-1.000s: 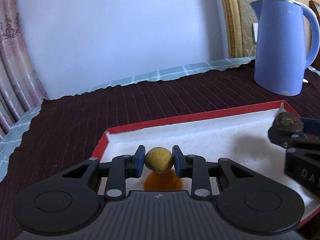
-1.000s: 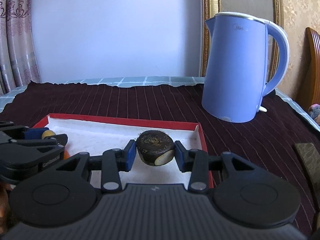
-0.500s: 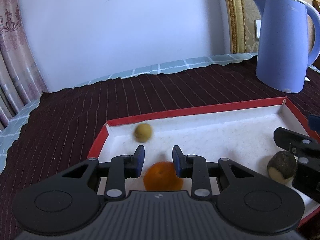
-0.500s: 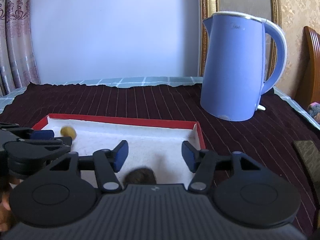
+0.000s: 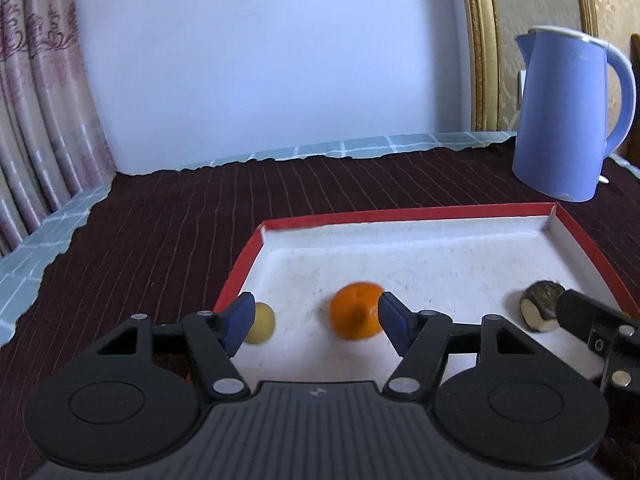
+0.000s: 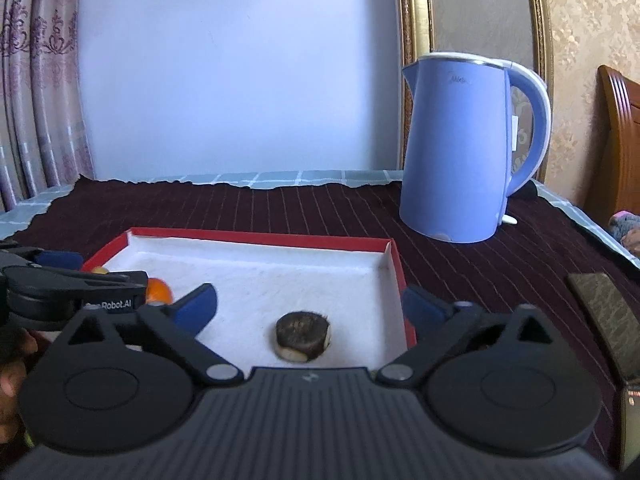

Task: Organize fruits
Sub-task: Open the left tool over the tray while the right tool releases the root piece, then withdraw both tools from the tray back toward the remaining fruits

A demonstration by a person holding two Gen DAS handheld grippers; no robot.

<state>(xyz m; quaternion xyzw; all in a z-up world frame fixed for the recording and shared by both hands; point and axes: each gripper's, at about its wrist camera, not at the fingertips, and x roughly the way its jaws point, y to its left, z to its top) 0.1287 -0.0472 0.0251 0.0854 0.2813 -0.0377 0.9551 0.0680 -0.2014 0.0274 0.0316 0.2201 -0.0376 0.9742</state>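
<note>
We see both hand-held grippers, left (image 5: 316, 322) and right (image 6: 308, 308), spread apart and empty; orange (image 5: 355, 311), yellow fruit (image 5: 261, 323), brown fruit (image 6: 303, 335) in tray (image 6: 256, 238); sorting looks near done.

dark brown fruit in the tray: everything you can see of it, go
The dark brown fruit is short and drum-shaped, with a rough, fuzzy dark skin and a pale cream patch low on its side. It sits flat on the white floor of the red-rimmed tray, near the right wall. Nothing grips it: the right gripper is open, its fingers wide of it on both sides.
</note>
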